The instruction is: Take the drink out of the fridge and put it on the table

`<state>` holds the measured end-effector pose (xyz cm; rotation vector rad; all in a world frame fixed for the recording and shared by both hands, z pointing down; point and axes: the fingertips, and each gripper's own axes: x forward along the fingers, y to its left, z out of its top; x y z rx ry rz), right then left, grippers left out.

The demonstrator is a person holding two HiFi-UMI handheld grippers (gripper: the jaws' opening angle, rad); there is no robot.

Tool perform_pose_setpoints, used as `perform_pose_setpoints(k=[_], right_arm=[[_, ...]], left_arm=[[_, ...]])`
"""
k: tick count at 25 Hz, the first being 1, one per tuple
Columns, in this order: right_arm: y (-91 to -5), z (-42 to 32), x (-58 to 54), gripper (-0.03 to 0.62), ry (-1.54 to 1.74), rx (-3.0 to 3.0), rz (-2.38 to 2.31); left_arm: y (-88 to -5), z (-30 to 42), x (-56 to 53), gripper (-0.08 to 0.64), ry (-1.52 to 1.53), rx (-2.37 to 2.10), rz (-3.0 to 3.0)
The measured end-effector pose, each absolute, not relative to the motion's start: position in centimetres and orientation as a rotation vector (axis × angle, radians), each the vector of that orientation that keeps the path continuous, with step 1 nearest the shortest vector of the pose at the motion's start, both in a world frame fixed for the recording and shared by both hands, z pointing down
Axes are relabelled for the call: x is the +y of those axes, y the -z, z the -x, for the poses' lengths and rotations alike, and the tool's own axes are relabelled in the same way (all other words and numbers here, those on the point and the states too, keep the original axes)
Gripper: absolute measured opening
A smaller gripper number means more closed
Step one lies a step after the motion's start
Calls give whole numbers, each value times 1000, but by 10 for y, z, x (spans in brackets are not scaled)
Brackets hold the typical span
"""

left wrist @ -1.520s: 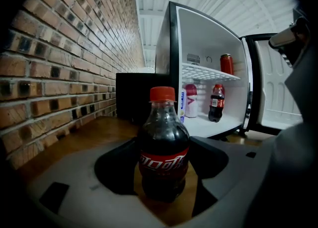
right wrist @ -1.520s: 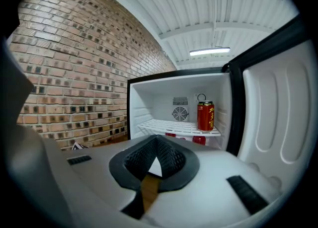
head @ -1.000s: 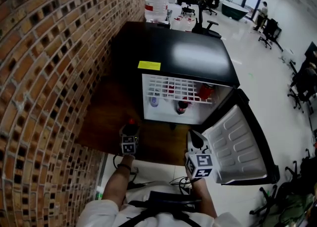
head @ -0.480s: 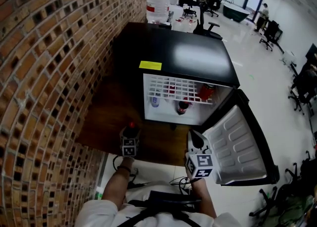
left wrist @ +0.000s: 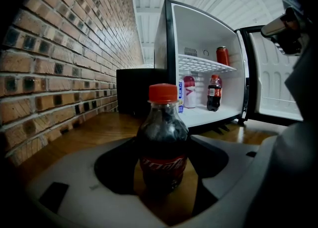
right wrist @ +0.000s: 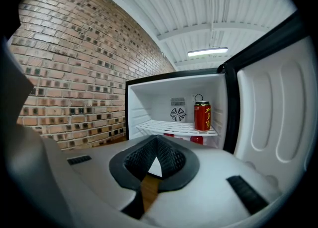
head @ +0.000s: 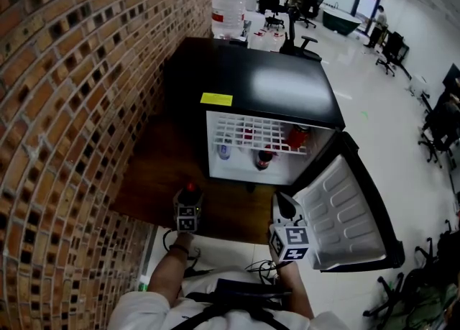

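Note:
A dark cola bottle (left wrist: 163, 142) with a red cap stands upright between the jaws of my left gripper (left wrist: 163, 175), which is shut on its lower body. In the head view the left gripper (head: 189, 193) hangs over the wooden surface (head: 154, 167), in front of the fridge and left of its opening. The black mini fridge (head: 259, 80) stands open, its door (head: 345, 213) swung out to the right. My right gripper (head: 282, 205) is in front of the door; its jaws (right wrist: 156, 147) are together with nothing between them.
Inside the fridge are a red can (right wrist: 201, 116) on the wire shelf, a second cola bottle (left wrist: 214, 93) and a white-and-pink bottle (left wrist: 189, 92) below. A brick wall (head: 65, 106) runs along the left. A water jug (head: 227, 6) and office chairs (head: 295, 34) stand behind.
The left gripper with the bottle has edged slightly back toward me. The right gripper has stayed put.

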<state>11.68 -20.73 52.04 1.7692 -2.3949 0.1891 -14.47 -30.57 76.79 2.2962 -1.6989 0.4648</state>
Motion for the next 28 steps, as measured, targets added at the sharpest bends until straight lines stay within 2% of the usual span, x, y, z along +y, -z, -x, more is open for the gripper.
perform_pose_setpoints(k=[6,10,18,22,24,26,28], right_arm=[[-519,-118,-205,11,-192,-2402,-1774],[-522,-118,-202,11,-199,-2404,-1773],[-521,-118,-198,11,-207,-2405,-1781],[-520,-120,-197,11,-204,-2407,-1790],[-520,-121,-195,11,-203,-2408,-1795],[-520,-122,-194,11,-204,-2406,-1801],[-519,-124,-193,11,-203,-2404,-1808]], left_arm=[[-763,146,-305,320,-453,-1668,-2286],[-744,146,-300,377,-416,-1674,-2305],[-670,135,-278,423,-317,-1706,-2401],[-629,127,-271,423,-290,-1738,-2433],[-609,118,-267,392,-277,-1733,-2461],[-592,106,-263,314,-260,-1701,-2517],[-580,93,-260,276,-263,-1661,-2576]])
